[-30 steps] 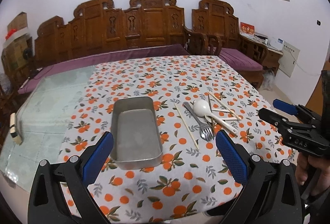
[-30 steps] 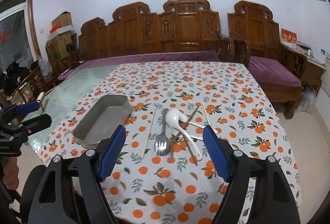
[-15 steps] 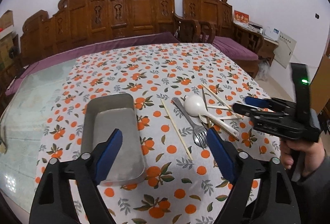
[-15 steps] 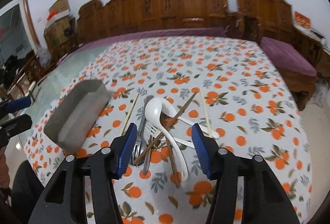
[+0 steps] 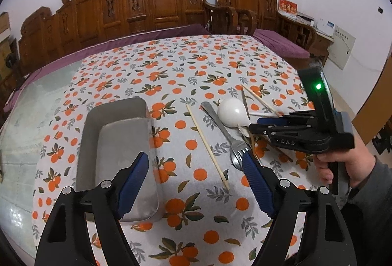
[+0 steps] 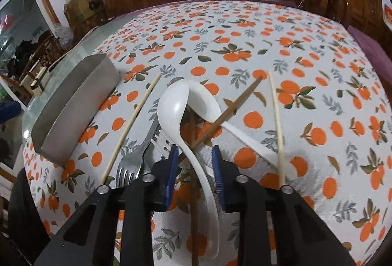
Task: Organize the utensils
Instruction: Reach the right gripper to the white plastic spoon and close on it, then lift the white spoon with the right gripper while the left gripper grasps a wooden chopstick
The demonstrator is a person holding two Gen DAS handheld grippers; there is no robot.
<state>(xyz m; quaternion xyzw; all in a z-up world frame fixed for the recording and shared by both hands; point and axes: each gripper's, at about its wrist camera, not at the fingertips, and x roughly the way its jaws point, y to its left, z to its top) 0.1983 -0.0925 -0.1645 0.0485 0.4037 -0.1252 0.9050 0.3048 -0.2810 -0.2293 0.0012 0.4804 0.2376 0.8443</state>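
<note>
A pile of utensils lies on the orange-print tablecloth [image 6: 245, 28]. Its top white spoon [image 6: 171, 106] has its handle running back between the blue pads of my right gripper [image 6: 194, 164]. Those jaws are closing, with a gap still on each side of the handle. Under it lie a second white spoon [image 6: 208, 99], a brown chopstick [image 6: 235, 105], a metal fork [image 6: 129, 165] and pale chopsticks [image 6: 132, 124]. My left gripper [image 5: 196, 180] hangs open and empty over the near right wall of the grey metal tray [image 5: 115, 143]. From the left wrist, the right gripper [image 5: 253, 127] dips onto the white spoon [image 5: 230, 111].
The tray [image 6: 73, 104] sits left of the pile. A person's hand [image 5: 343, 163] holds the right gripper at the table's right edge. Carved wooden benches [image 5: 156, 4] with purple cushions stand behind the table. Bare glass tabletop [image 5: 22, 119] shows at the left.
Both grippers came down and forward toward the table. The right jaws narrowed from wide apart to a small gap around the white spoon's handle. The left jaws narrowed slightly.
</note>
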